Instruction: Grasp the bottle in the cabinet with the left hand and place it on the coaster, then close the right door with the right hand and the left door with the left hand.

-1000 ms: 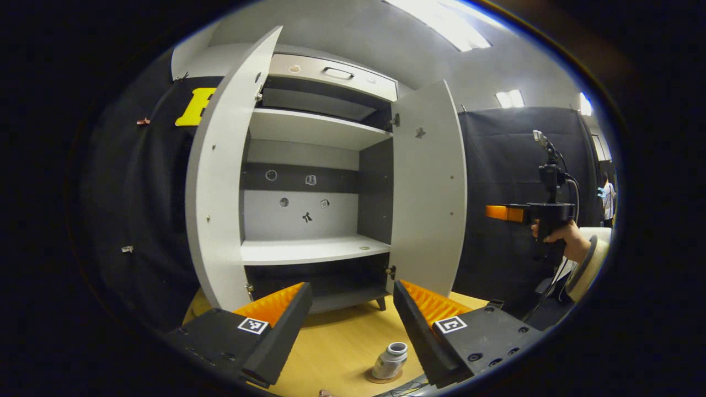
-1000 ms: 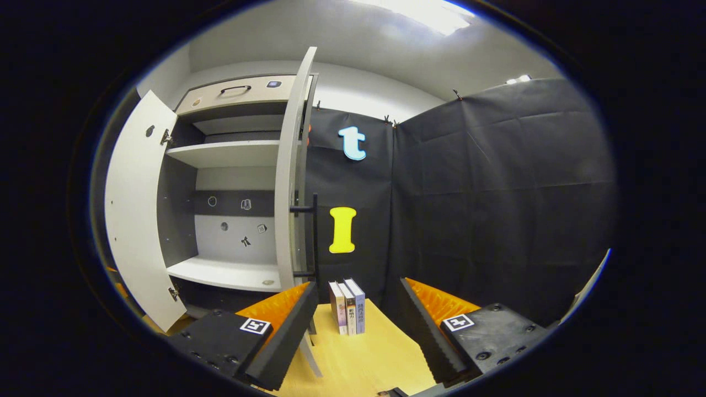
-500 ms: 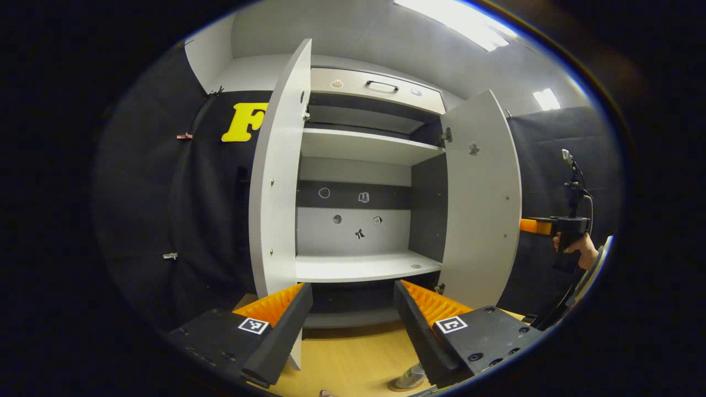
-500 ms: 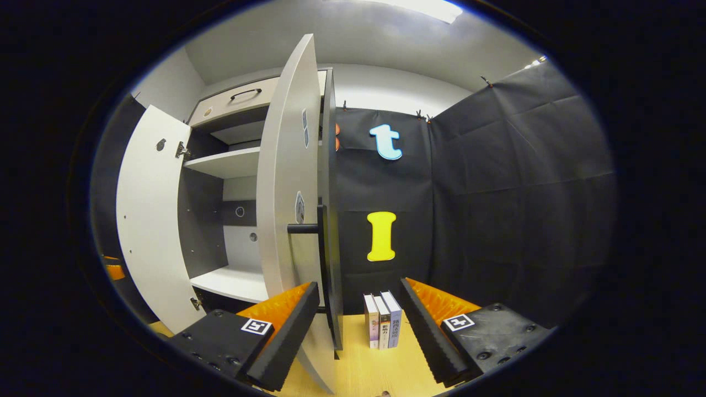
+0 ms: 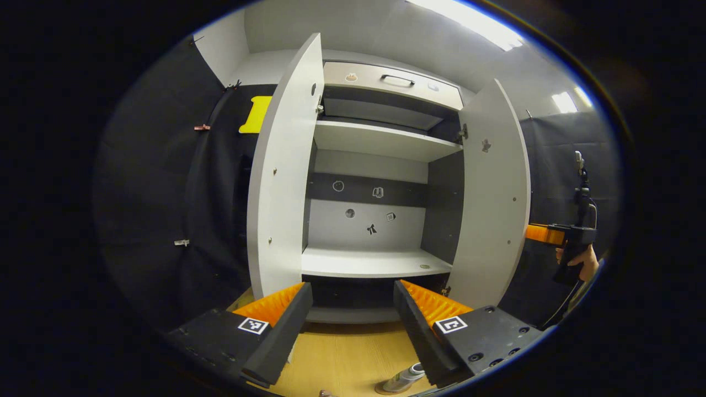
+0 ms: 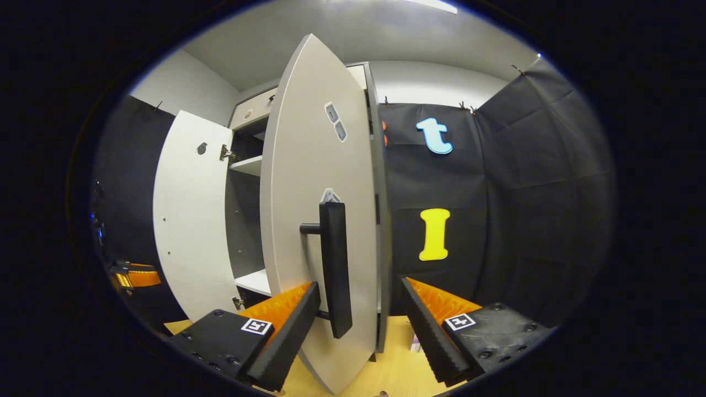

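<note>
The cabinet point(image 5: 380, 143) stands with both doors swung wide and its shelves bare. A small grey bottle point(image 5: 405, 376) rests on a round coaster point(image 5: 384, 390) on the wooden table, low between my left gripper's fingers. My left gripper point(image 5: 352, 286) is open and holds nothing, facing the cabinet's inside. In the right gripper view, the right door's outer face point(image 6: 309, 182) is close ahead, with its black handle point(image 6: 336, 264) just past my open right gripper point(image 6: 359, 284). The right gripper point(image 5: 543, 234) sits behind the right door point(image 5: 493, 198). The left door point(image 5: 281, 165) is fully open.
A hand point(image 5: 576, 259) holds the right gripper at the far right. The left gripper point(image 6: 135, 277) shows past the left door point(image 6: 190, 220). A book's edge point(image 6: 415, 344) peeks out on the table behind the right door. Black cloth walls enclose the booth.
My right gripper has moved round behind the right door, whose outer face and handle now loom close. The left gripper view has shifted so the bottle sits lower.
</note>
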